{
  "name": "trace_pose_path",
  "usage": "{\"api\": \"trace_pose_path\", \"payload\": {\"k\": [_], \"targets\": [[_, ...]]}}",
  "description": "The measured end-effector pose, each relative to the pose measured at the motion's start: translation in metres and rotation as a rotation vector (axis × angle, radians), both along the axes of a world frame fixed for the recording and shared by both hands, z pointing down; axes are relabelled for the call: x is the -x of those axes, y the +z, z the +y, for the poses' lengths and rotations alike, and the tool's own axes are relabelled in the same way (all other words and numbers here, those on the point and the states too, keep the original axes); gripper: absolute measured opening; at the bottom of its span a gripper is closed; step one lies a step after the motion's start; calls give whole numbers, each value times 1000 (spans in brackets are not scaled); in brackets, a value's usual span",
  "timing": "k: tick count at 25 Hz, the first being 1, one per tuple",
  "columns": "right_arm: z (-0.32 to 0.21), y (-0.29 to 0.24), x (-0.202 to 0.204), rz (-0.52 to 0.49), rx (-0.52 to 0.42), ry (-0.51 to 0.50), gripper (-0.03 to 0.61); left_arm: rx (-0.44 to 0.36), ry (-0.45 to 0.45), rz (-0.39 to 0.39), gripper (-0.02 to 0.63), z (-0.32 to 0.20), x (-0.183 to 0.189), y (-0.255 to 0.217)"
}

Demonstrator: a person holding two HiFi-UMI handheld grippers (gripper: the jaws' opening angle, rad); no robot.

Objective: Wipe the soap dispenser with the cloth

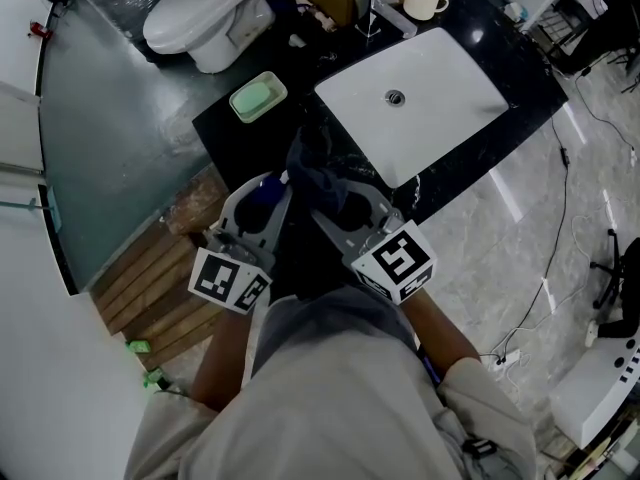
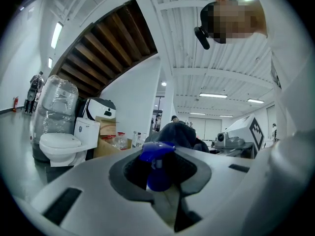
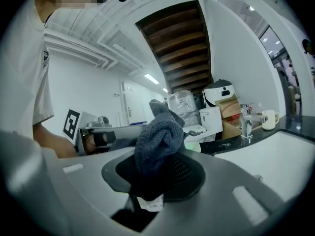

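Observation:
My left gripper (image 1: 262,204) is shut on a blue soap dispenser (image 1: 266,192); in the left gripper view its blue pump head and neck (image 2: 156,162) sit between the grey jaws (image 2: 158,177). A dark grey cloth (image 1: 316,169) is bunched up in my right gripper (image 1: 347,211), which is shut on it. In the right gripper view the cloth (image 3: 160,137) rises out of the jaws (image 3: 156,178), a white label hanging below. Both grippers are side by side over the near edge of the black counter (image 1: 232,133). The cloth (image 2: 176,134) hangs just right of the dispenser, and whether they touch is unclear.
A white sink basin (image 1: 415,98) is set in the counter, with a faucet (image 1: 375,13) and a white mug (image 1: 425,0) behind it. A green soap dish (image 1: 257,98) lies at the counter's left. A toilet (image 1: 205,13) stands beyond. Wooden slats (image 1: 160,288) lie below left.

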State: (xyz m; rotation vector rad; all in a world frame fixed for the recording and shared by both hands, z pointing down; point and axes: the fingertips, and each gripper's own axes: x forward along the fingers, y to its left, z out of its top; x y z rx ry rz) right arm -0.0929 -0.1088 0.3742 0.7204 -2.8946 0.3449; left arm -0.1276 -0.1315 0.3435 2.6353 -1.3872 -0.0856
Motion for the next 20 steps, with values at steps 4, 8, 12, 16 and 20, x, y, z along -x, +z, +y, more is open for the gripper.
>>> {"api": "trace_pose_path", "payload": {"k": [4, 8, 12, 16, 20], "targets": [[-1, 5, 0, 3, 9, -12, 94, 2, -16, 10, 88, 0, 3, 2], [-2, 10, 1, 17, 18, -17, 93, 3, -32, 20, 89, -2, 7, 1], [-3, 25, 0, 46, 47, -21, 92, 10, -49, 38, 89, -5, 13, 2], [-4, 31, 0, 47, 64, -25, 92, 14, -67, 46, 89, -5, 16, 2], [-5, 38, 0, 54, 73, -26, 94, 16, -78, 53, 89, -6, 19, 3]]}}
